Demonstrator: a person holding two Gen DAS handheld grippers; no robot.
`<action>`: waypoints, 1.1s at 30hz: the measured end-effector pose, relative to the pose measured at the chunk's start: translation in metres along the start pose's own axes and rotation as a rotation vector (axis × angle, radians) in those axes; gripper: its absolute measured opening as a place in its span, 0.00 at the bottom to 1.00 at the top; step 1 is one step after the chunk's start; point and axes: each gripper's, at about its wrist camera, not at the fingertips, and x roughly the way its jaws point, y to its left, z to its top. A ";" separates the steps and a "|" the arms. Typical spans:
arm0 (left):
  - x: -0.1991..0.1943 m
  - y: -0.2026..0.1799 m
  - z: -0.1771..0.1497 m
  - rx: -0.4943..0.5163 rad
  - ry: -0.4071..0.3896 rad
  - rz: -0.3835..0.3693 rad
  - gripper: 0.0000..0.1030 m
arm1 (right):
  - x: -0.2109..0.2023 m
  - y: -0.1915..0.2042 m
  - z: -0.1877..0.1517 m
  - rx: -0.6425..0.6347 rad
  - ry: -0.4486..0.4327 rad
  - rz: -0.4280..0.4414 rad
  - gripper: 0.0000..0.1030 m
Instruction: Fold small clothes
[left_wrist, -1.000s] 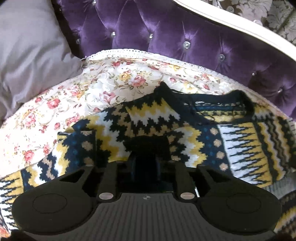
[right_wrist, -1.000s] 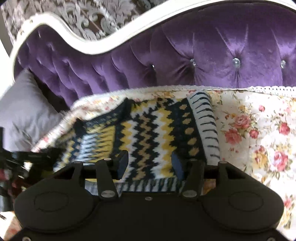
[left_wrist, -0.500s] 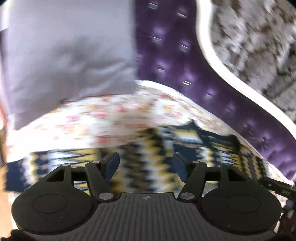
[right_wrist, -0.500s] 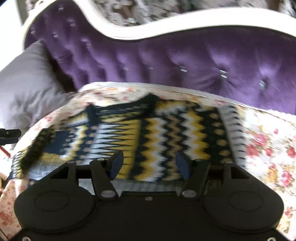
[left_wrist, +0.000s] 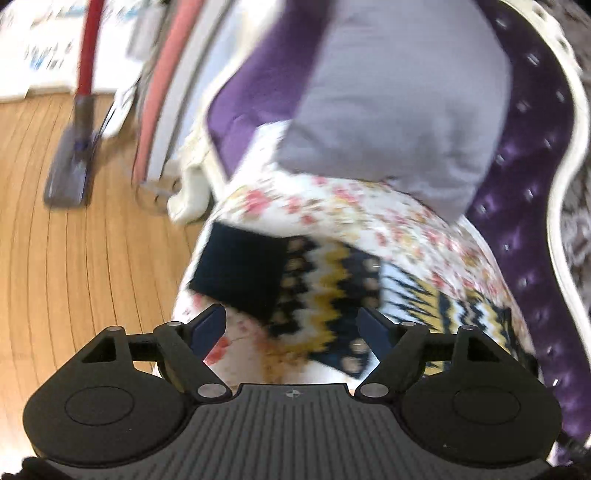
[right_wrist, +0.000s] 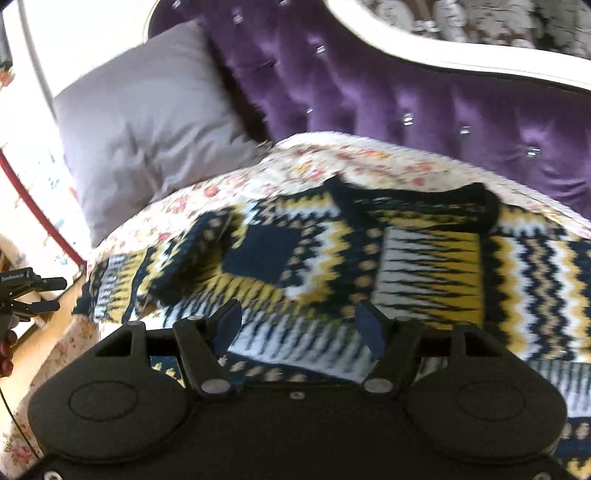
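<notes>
Both sets of jaws are spreading apart right now with nothing pinched in either one. Our left gripper (left_wrist: 291, 328) has its blue pads wide, and the sweater (right_wrist: 369, 258) sleeve with its dark cuff (left_wrist: 240, 273) just shows through the gap, lying loose on the floral cover (left_wrist: 332, 206), not touched by either pad as far as we can tell. Our right gripper (right_wrist: 297, 325) is the same deal: pads apart, the striped hem under and beyond them, no cloth caught between. The sweater lies spread flat across the cover on the purple sofa (right_wrist: 406, 103), neck toward the backrest, with one sleeve reaching out toward the sofa's end by the grey pillow (right_wrist: 147, 110). Handling-wise, we'd guess it's a chunky knit: soft, floppy, a bit heavy for its size, and grippy rather than slick, so it should stay put once pinched but will sag and stretch if lifted by one point. Nothing fragile here. Best grabs look like the cuff, since that ribbed band is thick and firm, and the hem edge or shoulder seam for the body, where the doubled fabric gives the pads something to bite. Pose: both grippers tilt down at a steep slant over the front edge of the seat, left one out over the sleeve end near the wood floor (left_wrist: 74, 258), right one over the hem. Both views are pretty blurry, so fine contact is hard to call.
</notes>
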 end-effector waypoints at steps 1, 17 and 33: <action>0.004 0.007 -0.001 -0.028 0.004 -0.004 0.75 | 0.003 0.005 -0.002 -0.008 0.003 -0.004 0.69; 0.043 0.033 0.017 -0.146 -0.086 -0.122 0.41 | 0.058 0.026 0.005 0.024 0.040 -0.033 0.69; -0.009 -0.029 0.045 0.117 -0.167 0.020 0.13 | 0.020 -0.003 -0.004 0.128 0.005 0.019 0.70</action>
